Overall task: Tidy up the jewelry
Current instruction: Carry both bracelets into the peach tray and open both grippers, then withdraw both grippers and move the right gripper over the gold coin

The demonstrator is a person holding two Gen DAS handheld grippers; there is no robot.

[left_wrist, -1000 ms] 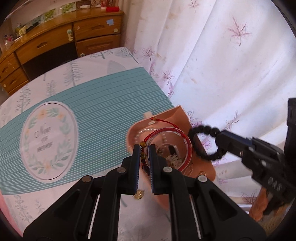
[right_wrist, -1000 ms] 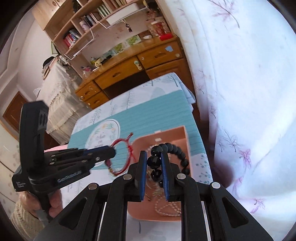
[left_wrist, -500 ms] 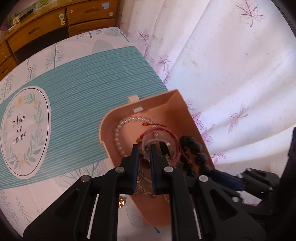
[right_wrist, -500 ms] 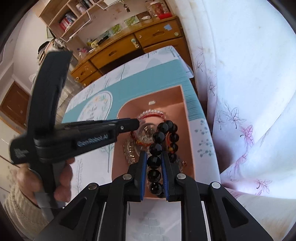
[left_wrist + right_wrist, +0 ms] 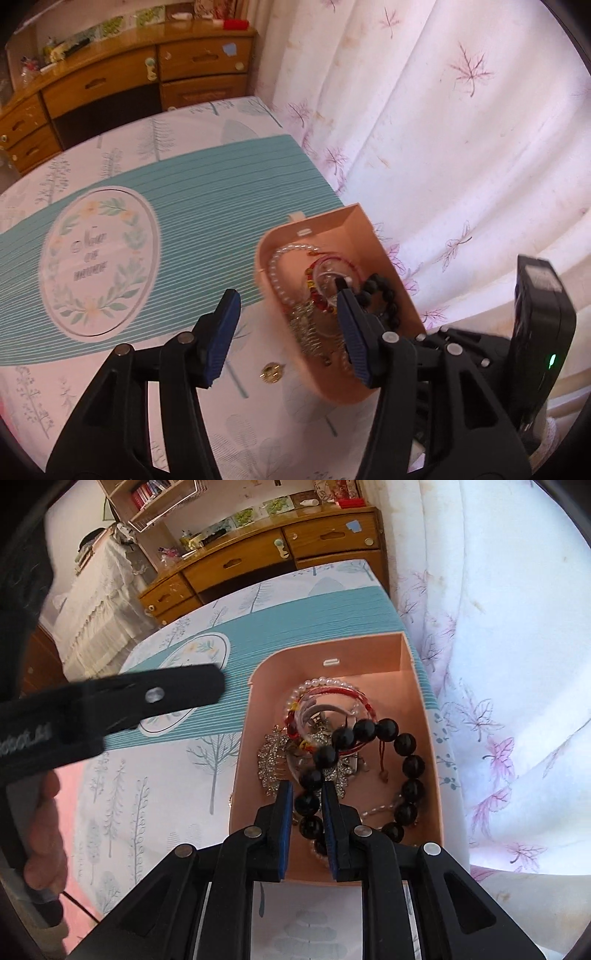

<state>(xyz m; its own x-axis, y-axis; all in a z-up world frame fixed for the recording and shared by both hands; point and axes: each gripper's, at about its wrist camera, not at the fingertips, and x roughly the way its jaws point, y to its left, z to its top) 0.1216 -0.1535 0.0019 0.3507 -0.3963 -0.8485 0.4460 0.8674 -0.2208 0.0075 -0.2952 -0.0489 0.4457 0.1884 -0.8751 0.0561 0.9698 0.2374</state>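
Observation:
A pink jewelry box (image 5: 419,686) sits at the table's right edge; it also shows in the left wrist view (image 5: 343,218). Inside lie a pearl strand (image 5: 325,682), a red and clear bangle (image 5: 332,694), a silver brooch (image 5: 271,760) and a black bead bracelet (image 5: 410,764). My right gripper (image 5: 308,805) is shut on the black bead bracelet, low over the box's near end. My left gripper (image 5: 286,328) is open and empty, its right finger over the box. A small gold pendant (image 5: 272,371) lies on the cloth beside the box.
A teal striped mat (image 5: 207,192) with an oval print (image 5: 99,262) covers the table's middle. A white curtain (image 5: 461,129) hangs right behind the box. A wooden dresser (image 5: 258,554) stands at the far end. The left gripper's body (image 5: 107,705) crosses the right wrist view.
My left gripper opened and let the red bangle go into the box, then drew back. My right gripper lowered the black bracelet into the box.

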